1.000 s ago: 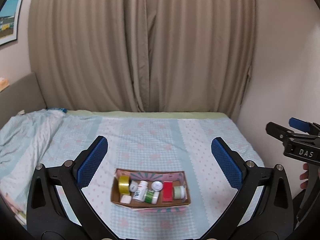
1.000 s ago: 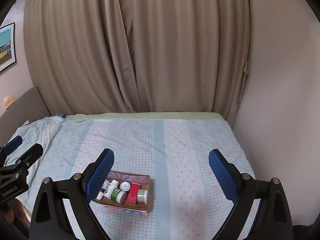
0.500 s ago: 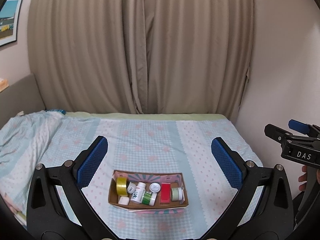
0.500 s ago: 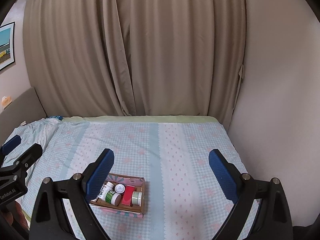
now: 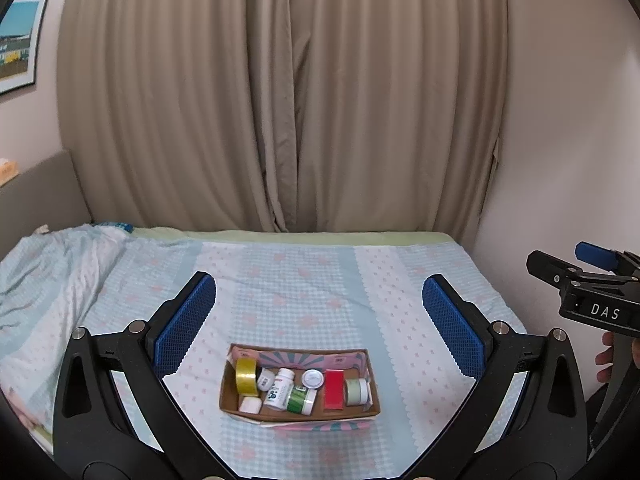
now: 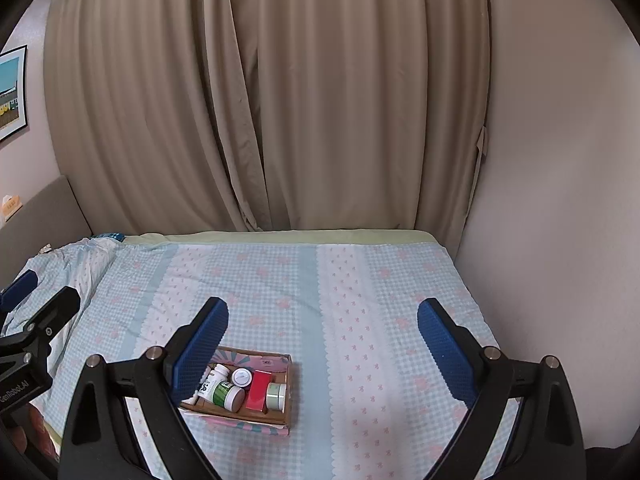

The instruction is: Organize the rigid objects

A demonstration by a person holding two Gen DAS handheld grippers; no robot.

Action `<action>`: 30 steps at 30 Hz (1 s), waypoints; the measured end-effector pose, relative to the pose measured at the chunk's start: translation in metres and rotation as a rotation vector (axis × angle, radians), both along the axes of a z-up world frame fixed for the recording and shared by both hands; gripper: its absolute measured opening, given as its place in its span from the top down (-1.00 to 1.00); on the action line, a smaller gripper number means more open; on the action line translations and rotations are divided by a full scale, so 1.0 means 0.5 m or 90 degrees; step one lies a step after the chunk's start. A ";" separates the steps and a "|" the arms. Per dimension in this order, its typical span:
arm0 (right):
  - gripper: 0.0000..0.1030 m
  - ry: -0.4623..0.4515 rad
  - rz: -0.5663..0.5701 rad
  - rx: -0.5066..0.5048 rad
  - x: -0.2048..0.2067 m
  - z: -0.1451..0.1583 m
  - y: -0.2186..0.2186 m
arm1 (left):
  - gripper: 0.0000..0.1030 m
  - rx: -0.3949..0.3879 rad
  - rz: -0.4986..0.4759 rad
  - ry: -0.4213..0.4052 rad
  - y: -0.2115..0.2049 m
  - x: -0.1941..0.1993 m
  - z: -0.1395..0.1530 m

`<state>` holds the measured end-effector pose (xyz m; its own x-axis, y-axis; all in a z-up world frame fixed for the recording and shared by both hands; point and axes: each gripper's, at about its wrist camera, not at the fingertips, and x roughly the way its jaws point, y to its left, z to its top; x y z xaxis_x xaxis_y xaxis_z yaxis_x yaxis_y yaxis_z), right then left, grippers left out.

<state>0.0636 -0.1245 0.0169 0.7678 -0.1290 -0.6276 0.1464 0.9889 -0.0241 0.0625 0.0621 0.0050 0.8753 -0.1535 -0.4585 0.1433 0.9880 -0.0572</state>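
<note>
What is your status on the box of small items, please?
Both grippers, left and right, open, empty, above bed. Box full: tape, bottles, red case. Path clear.

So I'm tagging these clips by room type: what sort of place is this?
Most likely a bedroom at home. A bed with a checked sheet fills the view, a padded headboard stands at its left, and closed beige curtains hang behind. A cardboard box of small containers sits on the bed.

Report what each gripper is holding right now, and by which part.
Nothing is held. The left gripper and right gripper are both open above the bed, and every item lies in the cardboard box.
</note>
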 end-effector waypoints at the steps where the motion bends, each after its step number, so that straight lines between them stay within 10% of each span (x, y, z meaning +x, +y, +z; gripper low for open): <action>1: -0.83 0.000 0.000 0.000 0.000 0.000 0.000 | -1.00 0.000 0.000 0.001 0.000 0.002 -0.002; 30: -0.83 0.002 -0.006 0.012 -0.001 0.003 0.016 | -1.00 -0.002 0.006 -0.048 0.001 -0.033 0.015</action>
